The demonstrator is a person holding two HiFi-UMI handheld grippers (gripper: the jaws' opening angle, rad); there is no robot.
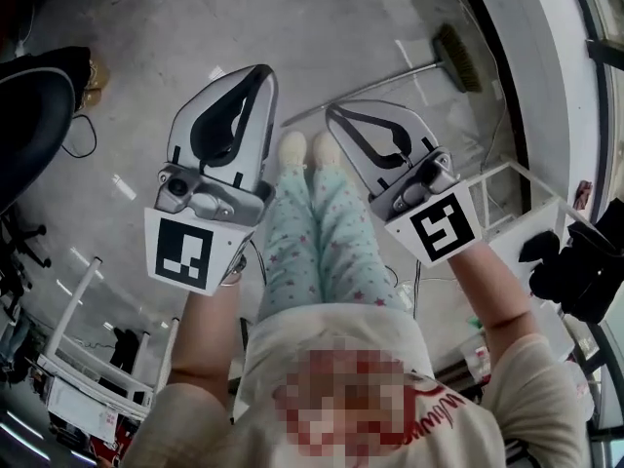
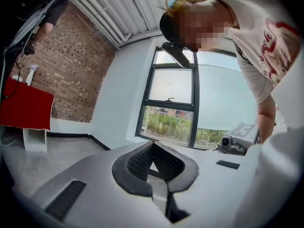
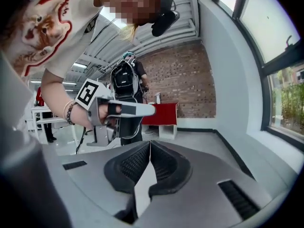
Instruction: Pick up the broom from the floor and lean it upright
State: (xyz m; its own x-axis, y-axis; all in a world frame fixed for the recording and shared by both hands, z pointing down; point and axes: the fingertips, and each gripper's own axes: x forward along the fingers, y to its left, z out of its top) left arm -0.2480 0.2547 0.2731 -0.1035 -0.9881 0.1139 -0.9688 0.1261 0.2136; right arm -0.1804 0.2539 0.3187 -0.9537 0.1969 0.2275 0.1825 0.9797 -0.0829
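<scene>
The broom [image 1: 456,57] lies on the grey floor at the upper right of the head view. Its thin metal handle [image 1: 370,86] runs down-left toward the person's feet. My left gripper [image 1: 265,74] is in the air left of the handle's end, its jaws shut with nothing between them. My right gripper [image 1: 333,115] hangs just below the handle, also shut and empty, and I cannot tell whether it touches. In the left gripper view the jaws [image 2: 153,142] meet at the tips and point at a window. The right gripper view shows closed jaws [image 3: 150,141] with the left gripper [image 3: 118,110] beyond.
A black chair [image 1: 39,96] stands at the left. A white rack [image 1: 517,203] is at the right by the wall, and a white frame [image 1: 78,359] is at the lower left. A person with a backpack [image 3: 126,80] stands near a red cabinet [image 3: 161,113].
</scene>
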